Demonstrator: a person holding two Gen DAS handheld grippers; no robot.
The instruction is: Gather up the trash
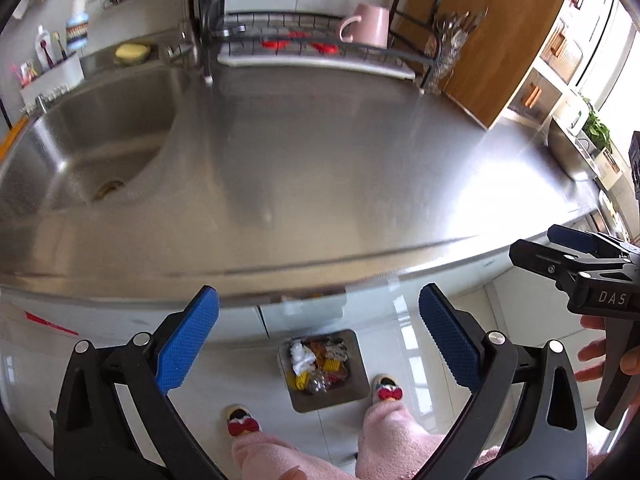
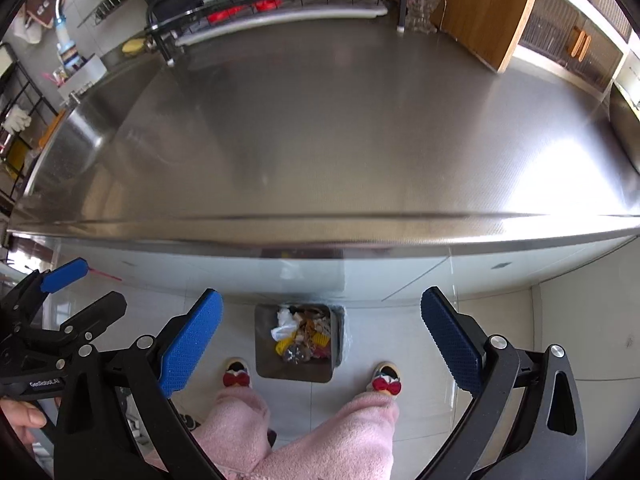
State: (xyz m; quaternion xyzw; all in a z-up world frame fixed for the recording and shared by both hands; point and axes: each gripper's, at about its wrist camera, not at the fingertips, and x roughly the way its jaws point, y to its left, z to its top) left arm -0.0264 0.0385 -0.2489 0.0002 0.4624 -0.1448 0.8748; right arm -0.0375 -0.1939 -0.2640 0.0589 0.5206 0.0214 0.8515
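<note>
A grey trash bin (image 1: pixel 352 390) (image 2: pixel 264 364) stands on the floor below the counter edge, between the person's feet. It holds mixed trash (image 1: pixel 320 364) (image 2: pixel 302 334): white crumpled paper, yellow pieces and wrappers. My left gripper (image 1: pixel 320 340) is open and empty, held above the bin in front of the steel counter (image 1: pixel 320 160). My right gripper (image 2: pixel 320 340) is open and empty too, beside the left one. The right gripper shows at the right edge of the left wrist view (image 1: pixel 576 260); the left gripper shows at the left edge of the right wrist view (image 2: pixel 56 300).
A sink (image 1: pixel 92 152) is set in the counter's left. A dish rack (image 1: pixel 320 46) with a pink mug (image 1: pixel 368 26) stands at the back, next to a wooden cabinet panel (image 1: pixel 500 40). The person's slippers (image 2: pixel 236 376) stand by the bin.
</note>
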